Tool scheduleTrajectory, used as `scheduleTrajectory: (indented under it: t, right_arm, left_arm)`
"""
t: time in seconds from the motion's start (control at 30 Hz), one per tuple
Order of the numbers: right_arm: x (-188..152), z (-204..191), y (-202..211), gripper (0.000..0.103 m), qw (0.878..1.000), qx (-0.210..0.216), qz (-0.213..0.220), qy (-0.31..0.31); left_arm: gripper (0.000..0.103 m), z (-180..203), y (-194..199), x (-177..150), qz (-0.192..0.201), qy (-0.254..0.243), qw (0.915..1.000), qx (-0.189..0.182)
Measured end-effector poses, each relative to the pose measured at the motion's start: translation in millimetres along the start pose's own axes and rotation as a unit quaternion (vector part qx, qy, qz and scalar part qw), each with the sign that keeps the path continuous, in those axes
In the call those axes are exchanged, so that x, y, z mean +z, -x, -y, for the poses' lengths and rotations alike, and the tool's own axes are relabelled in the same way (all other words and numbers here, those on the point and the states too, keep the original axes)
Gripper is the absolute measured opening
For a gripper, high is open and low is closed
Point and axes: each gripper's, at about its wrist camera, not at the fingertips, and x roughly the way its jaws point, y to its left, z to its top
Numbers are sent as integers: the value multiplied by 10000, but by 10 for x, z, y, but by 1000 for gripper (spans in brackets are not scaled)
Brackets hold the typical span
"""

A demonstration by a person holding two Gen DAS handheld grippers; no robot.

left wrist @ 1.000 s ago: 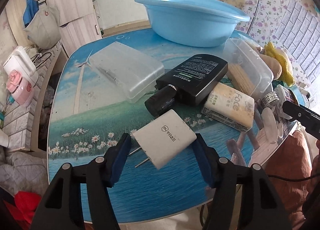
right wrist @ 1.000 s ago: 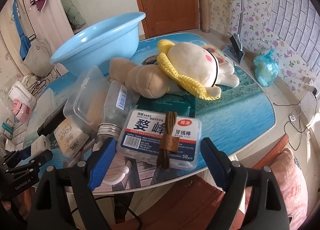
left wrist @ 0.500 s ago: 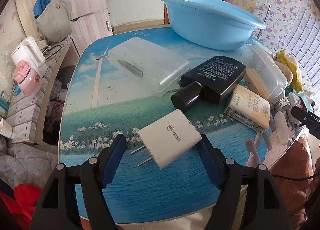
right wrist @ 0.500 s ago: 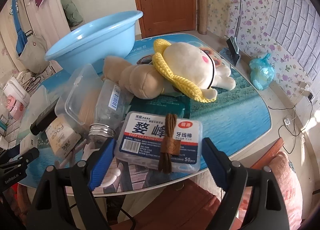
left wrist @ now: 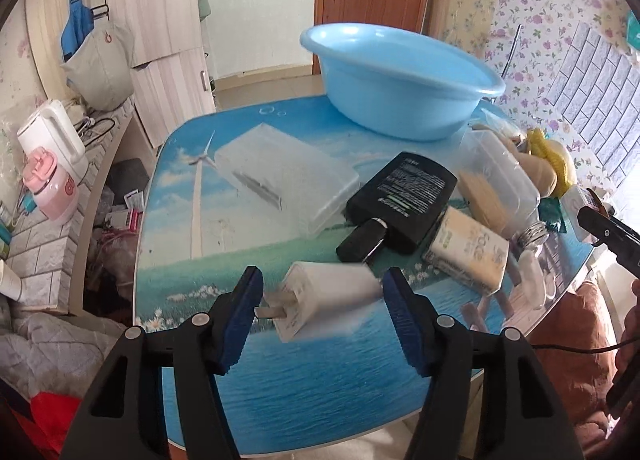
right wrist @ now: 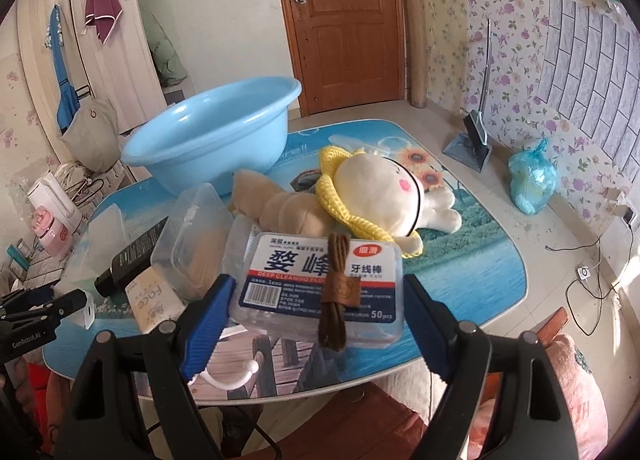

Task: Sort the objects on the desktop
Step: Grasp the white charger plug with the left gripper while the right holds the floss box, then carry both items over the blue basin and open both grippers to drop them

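Holding our left gripper [left wrist: 320,306] wide around the blurred white plug-in charger [left wrist: 326,302], we are judging it needs squarer closing on its flat sides. Our right gripper [right wrist: 316,320] is spreading wide around the clear floss-pick box [right wrist: 316,284]. Farther back, the clear tub [right wrist: 192,236] is showing wooden sticks; the blue basin [left wrist: 396,79] is looking empty.

worktop [left wrist: 248,388]: glossy printed surface
basin [left wrist: 396,83]: smooth blue plastic
charger [left wrist: 328,300]: matt white plastic, metal prongs
floss-pick box [right wrist: 320,284]: clear plastic, paper label
plush toy [right wrist: 376,195]: soft cloth, yellow knitted trim
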Motion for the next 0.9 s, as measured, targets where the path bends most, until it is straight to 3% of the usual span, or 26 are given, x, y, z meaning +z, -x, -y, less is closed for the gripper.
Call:
scheduleTrajectory:
  t: [0.03, 0.2, 0.33, 0.5, 0.6, 0.67, 0.7, 0.77, 0.9]
  right_arm:
    - [1, -12, -7, 83, 10000, 13, -8, 21]
    - [-51, -11, -103, 83, 9996, 101, -252, -10]
    - [-67, 3, -118, 83, 9994, 116, -306, -62]
    - [-72, -9, -112, 83, 9995, 126, -296, -39]
    - [-74, -12, -106, 83, 9996, 104, -269, -54]
    - [-63, 4, -53, 83, 9997, 133, -151, -106]
    - [-52, 2, -32, 83, 9998, 138, -103, -96]
    - [-30, -8, -2, 83, 9999, 111, -50, -55]
    - [-9, -23, 30, 83, 9997, 244, 15, -92]
  left_arm:
    - [37, -5, 3, 22, 35, -11, 10000, 24]
    - [41, -58, -73, 2, -94, 43, 9999, -25]
    - [76, -95, -57, -35, -124, 89, 9998, -98]
    - [83, 14, -85, -102, -174, -175, 9994, -255]
    - [83, 33, -196, -105, -200, -232, 9987, -397]
    - [83, 30, -310, -123, -280, -264, 9988, -297]
    - [81, 38, -317, -135, -175, -365, 9991, -140]
    - [63, 37, -301, -122, -90, -407, 9989, -232]
    - [63, -45, -229, -67, 39, -225, 9985, -490]
